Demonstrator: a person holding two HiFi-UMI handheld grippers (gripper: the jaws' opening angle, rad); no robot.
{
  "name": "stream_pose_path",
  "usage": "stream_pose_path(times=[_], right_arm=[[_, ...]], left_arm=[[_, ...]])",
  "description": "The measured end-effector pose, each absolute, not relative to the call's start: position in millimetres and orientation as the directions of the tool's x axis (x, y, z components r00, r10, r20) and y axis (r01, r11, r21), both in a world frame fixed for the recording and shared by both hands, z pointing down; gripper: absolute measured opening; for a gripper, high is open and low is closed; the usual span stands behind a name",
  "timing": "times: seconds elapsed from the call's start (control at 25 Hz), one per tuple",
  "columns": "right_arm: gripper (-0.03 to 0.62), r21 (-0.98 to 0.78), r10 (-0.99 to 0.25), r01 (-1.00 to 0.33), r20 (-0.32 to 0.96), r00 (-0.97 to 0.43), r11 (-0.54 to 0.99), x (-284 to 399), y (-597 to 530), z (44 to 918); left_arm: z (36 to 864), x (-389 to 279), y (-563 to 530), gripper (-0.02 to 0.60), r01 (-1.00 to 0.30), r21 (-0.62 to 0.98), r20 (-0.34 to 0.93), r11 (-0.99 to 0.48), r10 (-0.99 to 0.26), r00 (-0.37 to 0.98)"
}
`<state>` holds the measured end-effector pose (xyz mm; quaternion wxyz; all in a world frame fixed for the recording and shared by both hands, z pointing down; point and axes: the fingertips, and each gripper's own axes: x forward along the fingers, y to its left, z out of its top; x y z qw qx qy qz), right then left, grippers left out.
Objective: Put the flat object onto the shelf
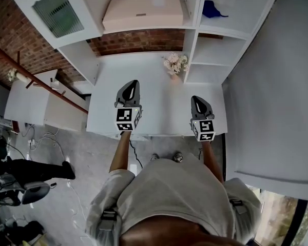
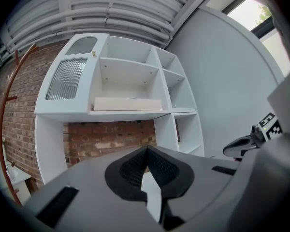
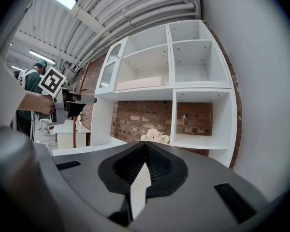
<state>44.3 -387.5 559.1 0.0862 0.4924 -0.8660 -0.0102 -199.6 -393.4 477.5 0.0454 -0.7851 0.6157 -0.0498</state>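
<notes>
While the left claw [image 1: 133, 83] and right claw [image 1: 195, 98] hovered over the white counter [image 1: 159, 114] in the head view, the flat object [image 1: 143, 12] sat on the shelf [image 1: 143, 31] above, with flowers [image 1: 175, 63] by the counter's back edge. In the left gripper view, the left claw was pressed together and empty. The right gripper view showed the same deal: right claw closed on nothing.

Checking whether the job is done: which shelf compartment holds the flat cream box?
The wide compartment beside the glass-door cabinet, above the brick recess: the flat cream box lies on its floor. The narrower compartments hold no box.
</notes>
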Motion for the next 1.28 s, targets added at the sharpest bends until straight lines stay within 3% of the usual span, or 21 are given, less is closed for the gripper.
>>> stream_pose_path(times=[0.68, 1.28], right_arm=[[0.029, 0.121, -0.835, -0.827, 0.128, -0.535, 0.549, 27, -374, 546], [0.029, 0.138, -0.842, -0.831, 0.120, -0.526, 0.539, 31, -363, 527]], left_arm=[[536, -195, -348, 0.015, -0.969, -0.061, 0.107, -0.239, -0.967, 0.232], [550, -185, -339, 0.015, -0.964, -0.033, 0.108, -0.265, -0.959, 0.260]])
